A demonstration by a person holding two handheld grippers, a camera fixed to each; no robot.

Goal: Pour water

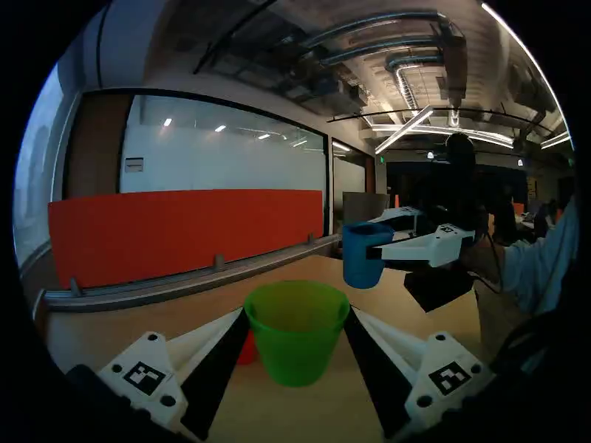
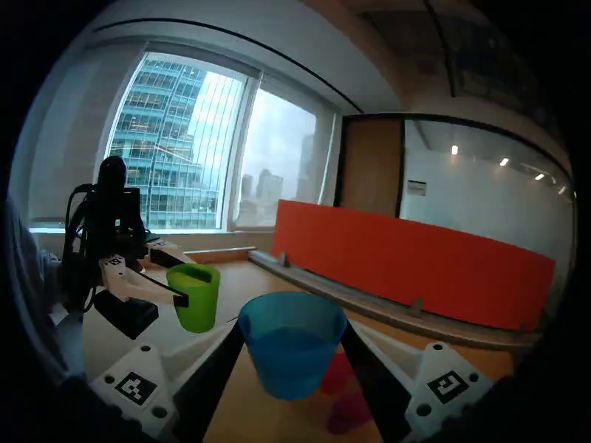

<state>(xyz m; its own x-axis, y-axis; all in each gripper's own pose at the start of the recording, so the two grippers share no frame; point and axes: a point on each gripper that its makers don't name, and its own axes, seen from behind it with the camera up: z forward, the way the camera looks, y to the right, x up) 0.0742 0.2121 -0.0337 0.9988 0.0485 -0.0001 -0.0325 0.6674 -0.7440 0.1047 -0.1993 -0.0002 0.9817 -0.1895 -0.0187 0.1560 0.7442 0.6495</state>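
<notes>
Blue cup (image 2: 292, 347) is sitting between the two fingers of the right gripper (image 2: 292, 331). The fingers are squeezing it from both sides. It is a plain round cup, wider at the top than at the bottom, and it is blue inside too. I cannot tell if water is sitting in it.

Green cup (image 1: 297, 332) is looking the same in shape. The left gripper (image 1: 295, 314) is holding it, with its fingers pressing on both sides. A person's hand with a light blue sleeve (image 1: 539, 266) is holding the right gripper.

Both cups are hanging over a light brown wooden desk (image 1: 310, 413), near each other but not touching. I cannot tell if either cup is touching the desk. Some small red and pink things (image 2: 341, 376) are lying on the desk behind the blue cup.

A long orange panel (image 1: 185, 229) is running along the far side of the desk. Behind it a glass wall is shining with lights. A big window (image 2: 185, 148) is showing tall buildings outside. Pipes (image 1: 384, 44) are running along the ceiling.

Both cups are standing straight up. Their open mouths are pointing up, and their long way is going up and down.
</notes>
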